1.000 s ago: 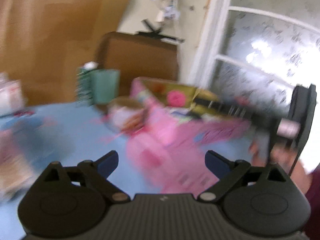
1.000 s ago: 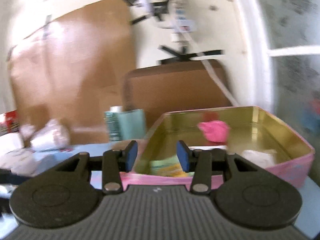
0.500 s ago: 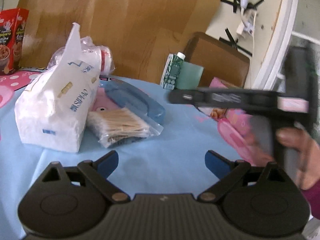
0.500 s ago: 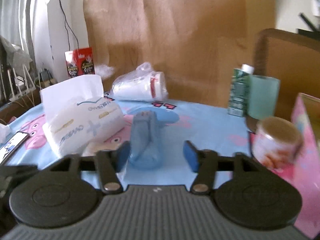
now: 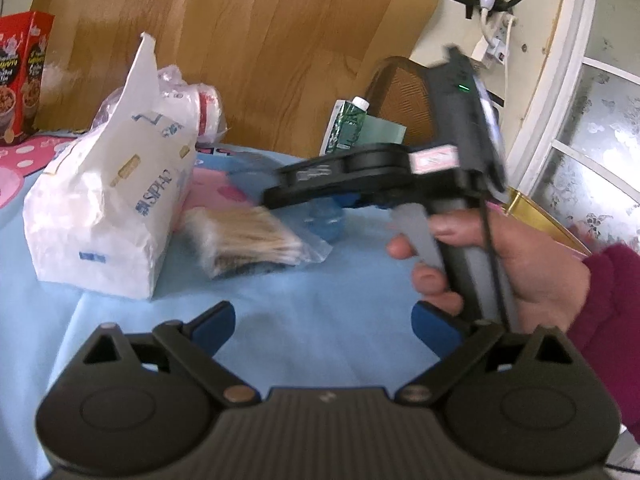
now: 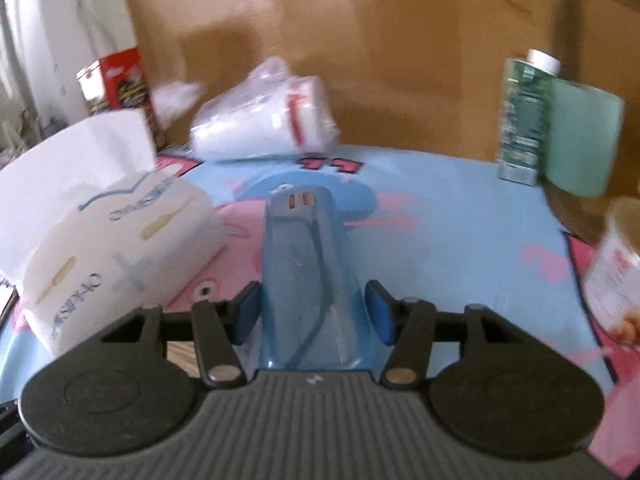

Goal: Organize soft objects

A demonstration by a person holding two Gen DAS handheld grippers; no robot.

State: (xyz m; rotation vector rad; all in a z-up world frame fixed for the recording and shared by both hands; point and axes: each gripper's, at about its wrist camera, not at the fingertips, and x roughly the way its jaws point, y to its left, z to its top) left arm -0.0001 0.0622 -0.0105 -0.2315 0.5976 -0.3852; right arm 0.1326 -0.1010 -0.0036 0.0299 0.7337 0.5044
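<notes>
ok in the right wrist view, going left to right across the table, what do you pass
tissue pack → bagged cups → blue pouch → green carton → round tub

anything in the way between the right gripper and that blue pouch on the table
Nothing visible. The blue pouch already lies between the right gripper's fingers, whose jaws have just been closing; whether the pads touch it yet is unclear. The tissue pack sits off to the left, clear of the approach.
</notes>
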